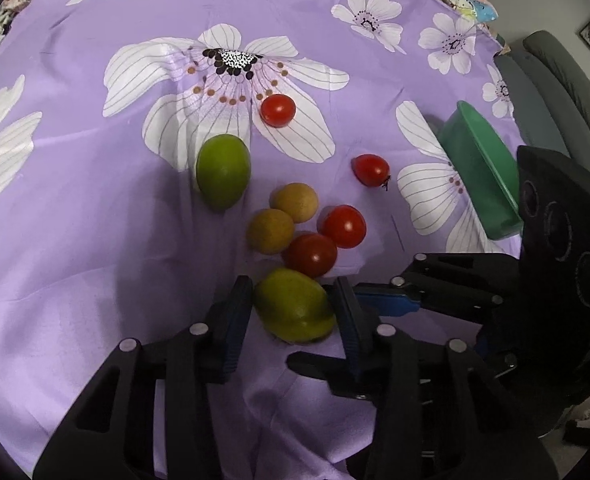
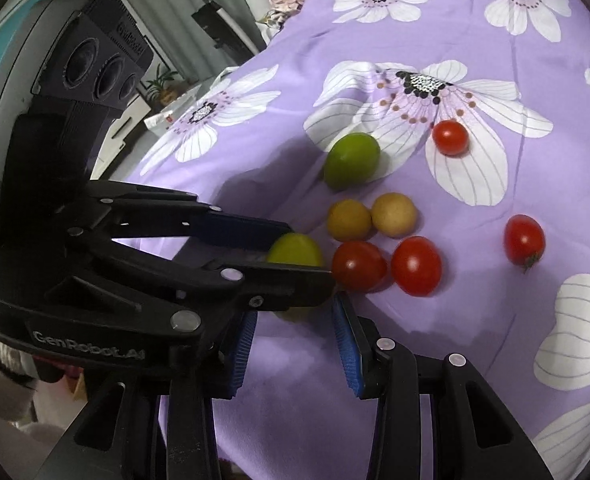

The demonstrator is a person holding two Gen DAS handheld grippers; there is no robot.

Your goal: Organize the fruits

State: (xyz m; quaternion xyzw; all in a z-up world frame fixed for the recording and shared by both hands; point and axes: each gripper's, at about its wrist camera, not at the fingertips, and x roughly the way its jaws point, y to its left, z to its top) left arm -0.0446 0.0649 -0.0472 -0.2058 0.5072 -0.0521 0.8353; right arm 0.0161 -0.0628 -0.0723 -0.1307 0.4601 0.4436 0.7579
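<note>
A yellow-green fruit (image 1: 293, 306) lies on the purple flowered cloth (image 1: 95, 240), and my left gripper (image 1: 292, 286) is shut on it, a pad against each side. The right wrist view shows the same grip (image 2: 307, 254) on that fruit (image 2: 295, 250). Just beyond lie two dark red tomatoes (image 1: 311, 254) (image 1: 343, 226), two tan round fruits (image 1: 270, 231) (image 1: 294, 202), a larger green fruit (image 1: 223, 170) and two more tomatoes (image 1: 278, 110) (image 1: 371, 170). My right gripper (image 2: 295, 340) hovers open beside the left one, with nothing between its blue pads (image 2: 345, 344).
A green plastic container (image 1: 479, 176) sits on the cloth to the right of the fruits, next to the right gripper's body (image 1: 555, 240). A grey sofa (image 1: 555, 92) stands past the cloth's right edge. Shelves and a plant (image 2: 163, 84) are off its left side.
</note>
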